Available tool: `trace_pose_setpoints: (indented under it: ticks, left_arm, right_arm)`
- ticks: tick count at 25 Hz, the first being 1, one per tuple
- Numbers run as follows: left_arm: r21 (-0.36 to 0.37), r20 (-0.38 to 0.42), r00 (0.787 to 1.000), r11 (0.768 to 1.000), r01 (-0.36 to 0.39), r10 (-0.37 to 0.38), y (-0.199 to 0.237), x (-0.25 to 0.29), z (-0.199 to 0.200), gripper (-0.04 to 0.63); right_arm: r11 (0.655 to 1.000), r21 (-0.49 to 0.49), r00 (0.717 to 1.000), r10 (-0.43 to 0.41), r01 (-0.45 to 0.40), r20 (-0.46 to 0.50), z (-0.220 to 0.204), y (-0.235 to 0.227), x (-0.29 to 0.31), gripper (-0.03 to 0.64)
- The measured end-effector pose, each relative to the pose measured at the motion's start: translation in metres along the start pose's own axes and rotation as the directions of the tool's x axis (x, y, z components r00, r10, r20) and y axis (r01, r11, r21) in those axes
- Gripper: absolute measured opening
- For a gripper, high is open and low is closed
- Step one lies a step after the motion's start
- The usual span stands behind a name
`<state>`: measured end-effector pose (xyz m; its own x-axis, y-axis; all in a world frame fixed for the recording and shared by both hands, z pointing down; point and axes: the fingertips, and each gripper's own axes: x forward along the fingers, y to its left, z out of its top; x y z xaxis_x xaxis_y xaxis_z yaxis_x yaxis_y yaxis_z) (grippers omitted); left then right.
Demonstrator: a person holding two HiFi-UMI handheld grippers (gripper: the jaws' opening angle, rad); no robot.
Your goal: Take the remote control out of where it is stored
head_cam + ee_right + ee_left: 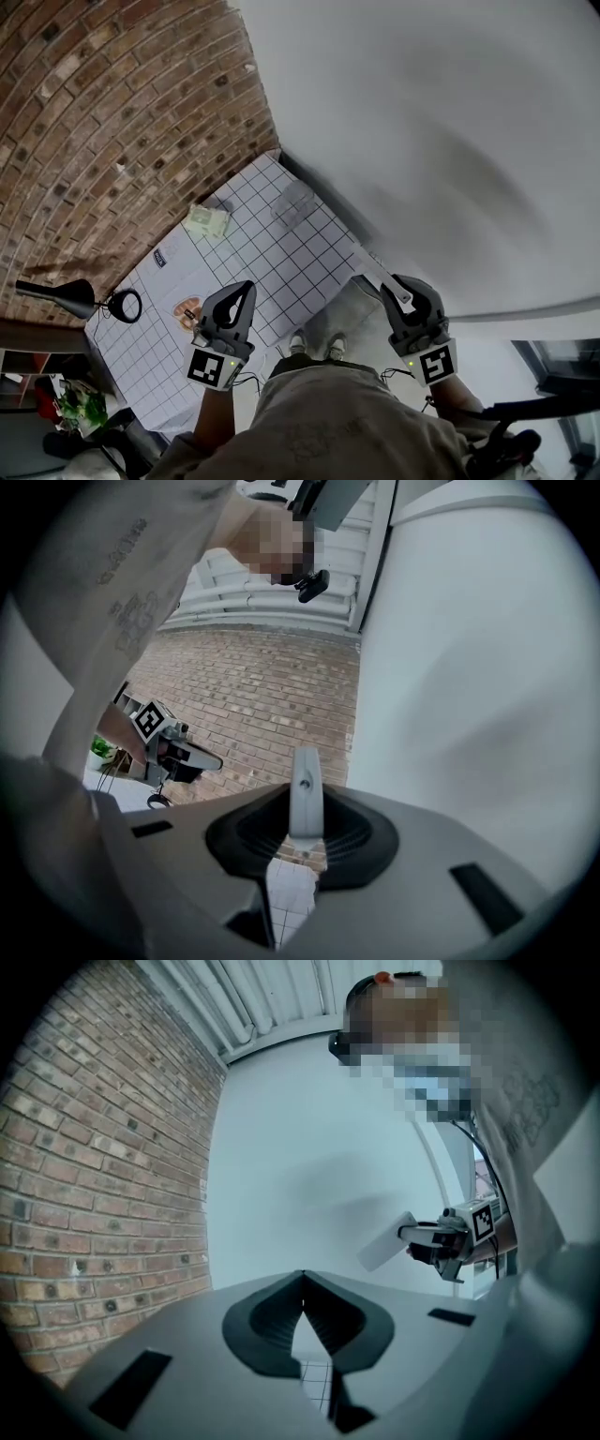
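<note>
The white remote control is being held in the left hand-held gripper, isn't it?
No, it is the right hand-held gripper that holds the white remote control, as the right gripper view shows. The left hand-held gripper has its jaws together, empty.

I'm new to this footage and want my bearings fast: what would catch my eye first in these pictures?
The white remote control stands out most, clamped between the jaws of the right gripper and held in the air, sticking out past them. Beside it, the left gripper has its jaws together with nothing in them. Below both lies a grid-patterned table, set against a brick wall.
</note>
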<state>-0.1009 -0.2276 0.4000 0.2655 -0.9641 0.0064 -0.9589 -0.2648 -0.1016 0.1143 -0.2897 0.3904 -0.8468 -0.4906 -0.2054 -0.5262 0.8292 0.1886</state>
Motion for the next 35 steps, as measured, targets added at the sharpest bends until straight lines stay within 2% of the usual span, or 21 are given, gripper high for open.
trace_pose_setpoints:
  ticks: [7, 16, 24, 29, 35]
  left_arm:
    - [0.007, 0.007, 1.000, 1.000, 0.026, -0.026, -0.017, 0.008, 0.004, 0.005]
    - [-0.010, 0.010, 0.998, 0.998, 0.056, -0.056, -0.018, 0.005, 0.001, 0.005]
    - [-0.006, 0.020, 0.998, 0.998, 0.057, -0.057, -0.004, -0.023, 0.003, 0.005]
    - [-0.006, 0.035, 0.997, 0.998, 0.063, -0.063, 0.002, -0.045, 0.005, 0.005]
    - [-0.016, 0.042, 0.996, 0.997, 0.076, -0.075, 0.003, -0.075, -0.001, 0.005]
  right_arm:
    - [1.000, -0.001, 1.000, -0.011, 0.011, 0.006, 0.004, -0.005, -0.013, 0.083]
    - [0.999, -0.004, 0.999, -0.038, 0.037, -0.016, 0.006, 0.003, -0.019, 0.083]
    - [0.998, -0.010, 0.998, -0.057, 0.057, -0.012, 0.018, 0.032, -0.017, 0.083]
    - [0.994, 0.037, 0.995, -0.104, 0.104, -0.001, 0.029, 0.040, -0.015, 0.083]
    - [0.993, -0.003, 0.993, -0.122, 0.122, 0.002, 0.040, 0.072, -0.023, 0.083]
